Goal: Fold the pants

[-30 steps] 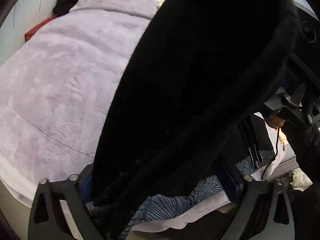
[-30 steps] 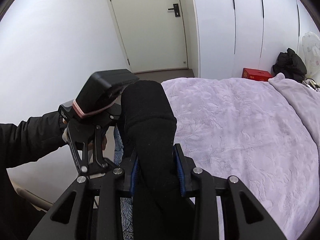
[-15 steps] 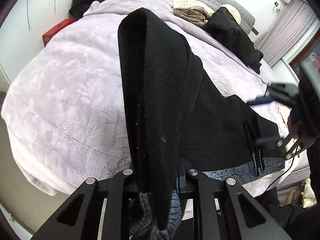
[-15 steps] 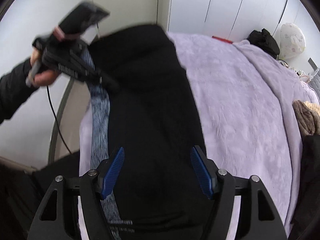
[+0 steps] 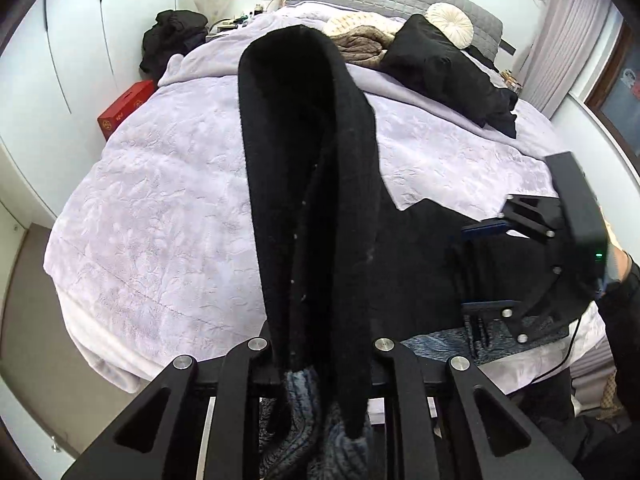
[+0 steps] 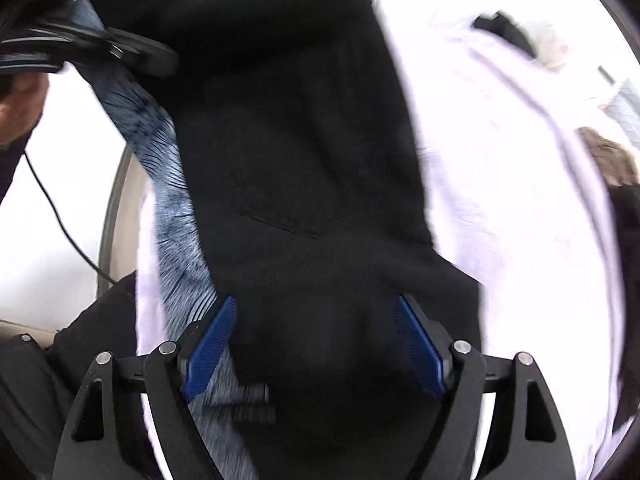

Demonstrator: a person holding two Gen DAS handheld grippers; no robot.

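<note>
The black pants (image 5: 312,184) with a blue-grey patterned lining lie partly on the lilac bed. My left gripper (image 5: 320,364) is shut on a fold of the pants, which stands up in front of the camera. The rest of the pants (image 6: 304,160) spreads flat toward the right. My right gripper (image 6: 316,344) is open, its blue pads (image 6: 208,348) spread on either side of the black cloth. It also shows in the left wrist view (image 5: 486,264), open over the pants near the bed's front edge.
The lilac bedspread (image 5: 160,200) covers the bed. A black garment (image 5: 444,68), a brown blanket (image 5: 360,42) and a round cushion (image 5: 450,24) lie near the headboard. A red box (image 5: 124,108) and a dark bundle (image 5: 172,36) stand at the left by the wardrobe.
My right gripper opened, let go of the pants and dropped close over them. My left gripper lifted and pulled back, so the held fold now shows with more of the bed.
</note>
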